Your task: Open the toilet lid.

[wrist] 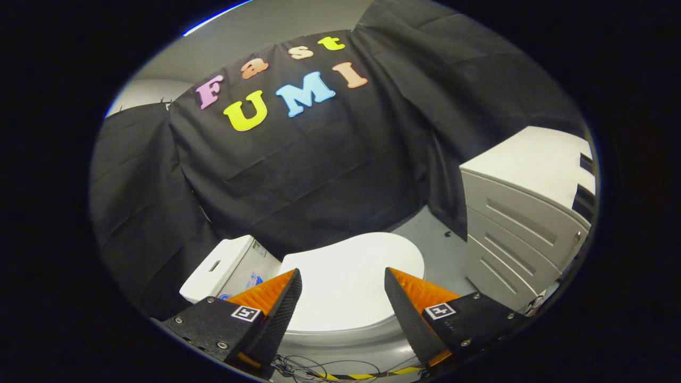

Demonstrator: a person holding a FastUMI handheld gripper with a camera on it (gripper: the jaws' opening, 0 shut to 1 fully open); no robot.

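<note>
1. Black cloth walls close the booth behind the toilet [319,335], which stands on a grey floor [441,250]; its tank [226,268] sits on the far left of the bowl, against the cloth.
2. Beside the toilet, on the side away from the tank, stands a white cabinet [518,223] with drawers.
3. On the toilet, the lid [346,282] lies flat and closed, so the task is not yet begun.
4. Above the lid, the gripper [343,298] hovers with its fingers wide apart, holding nothing; the lid shows between them and beyond.
5. Risk: the lid looks smooth and glossy, so a pinch on its thin front edge may slip off, and the lid would drop back.
6. Risk: the fingers sit over the middle of the lid, not at its rim; coming straight down from there would press on the top rather than hook under the edge.
7. Risk: I cannot tell how far the lid overhangs the bowl, so a finger may catch the seat as well and lift both.
8. Risk: loose wires [314,367] lie on the floor before the toilet and could snag a low approach.
</note>
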